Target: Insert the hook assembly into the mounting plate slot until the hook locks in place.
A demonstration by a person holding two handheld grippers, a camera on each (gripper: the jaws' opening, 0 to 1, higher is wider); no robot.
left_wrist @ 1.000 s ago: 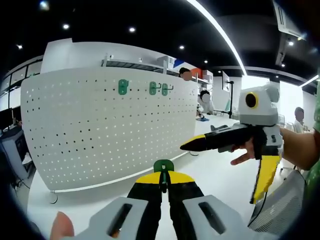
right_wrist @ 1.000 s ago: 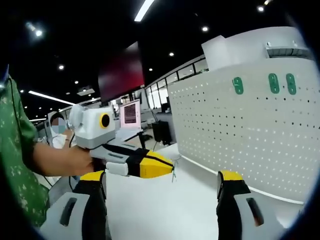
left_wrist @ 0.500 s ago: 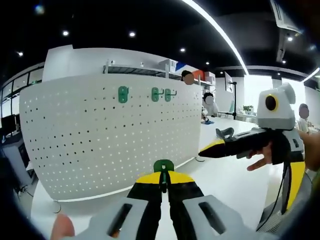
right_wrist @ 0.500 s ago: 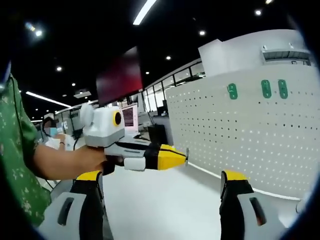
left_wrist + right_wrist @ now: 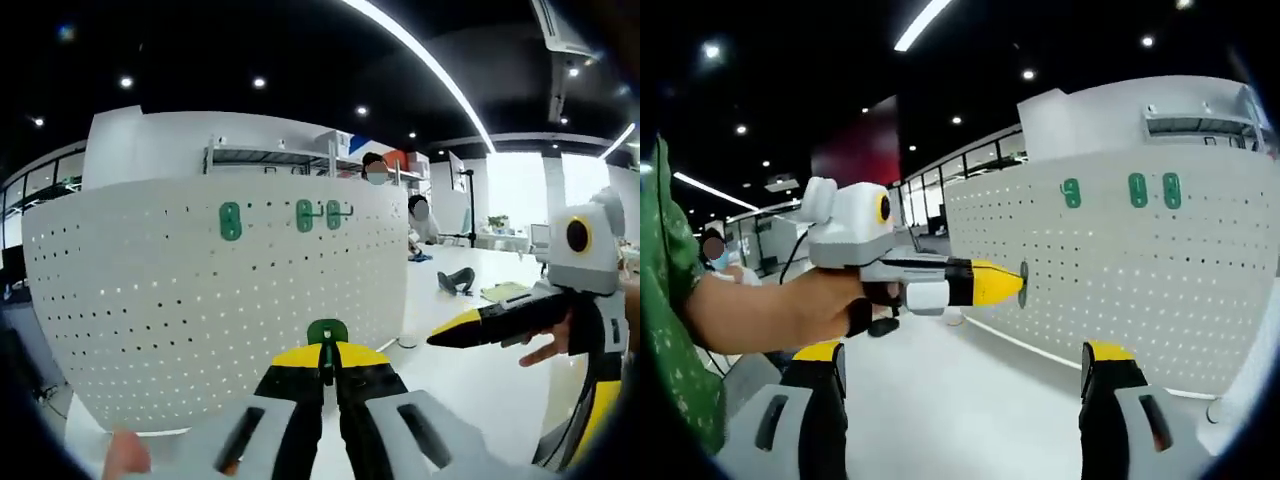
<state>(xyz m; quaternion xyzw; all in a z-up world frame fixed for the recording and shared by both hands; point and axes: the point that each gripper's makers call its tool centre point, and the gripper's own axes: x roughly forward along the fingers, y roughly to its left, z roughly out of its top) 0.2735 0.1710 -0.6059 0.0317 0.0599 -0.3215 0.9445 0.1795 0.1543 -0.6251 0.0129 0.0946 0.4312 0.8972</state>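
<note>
Pinching a small green plastic hook (image 5: 327,333), left gripper (image 5: 327,362) near perforated white pegboard (image 5: 200,300), right gripper (image 5: 965,365) spread, seemingly empty.

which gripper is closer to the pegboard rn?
Left. The left gripper, shut on a green hook, has its tip close to the pegboard; the right gripper sits open, farther back.

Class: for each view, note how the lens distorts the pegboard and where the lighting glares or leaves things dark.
Left gripper view: fisheye bows the pegboard outward; a ceiling light strip glares on a dark ceiling, and the windows at right wash out. Right gripper view: the pegboard's top edge curves; the ceiling is dark with small spots; the left gripper looks slightly soft.
</note>
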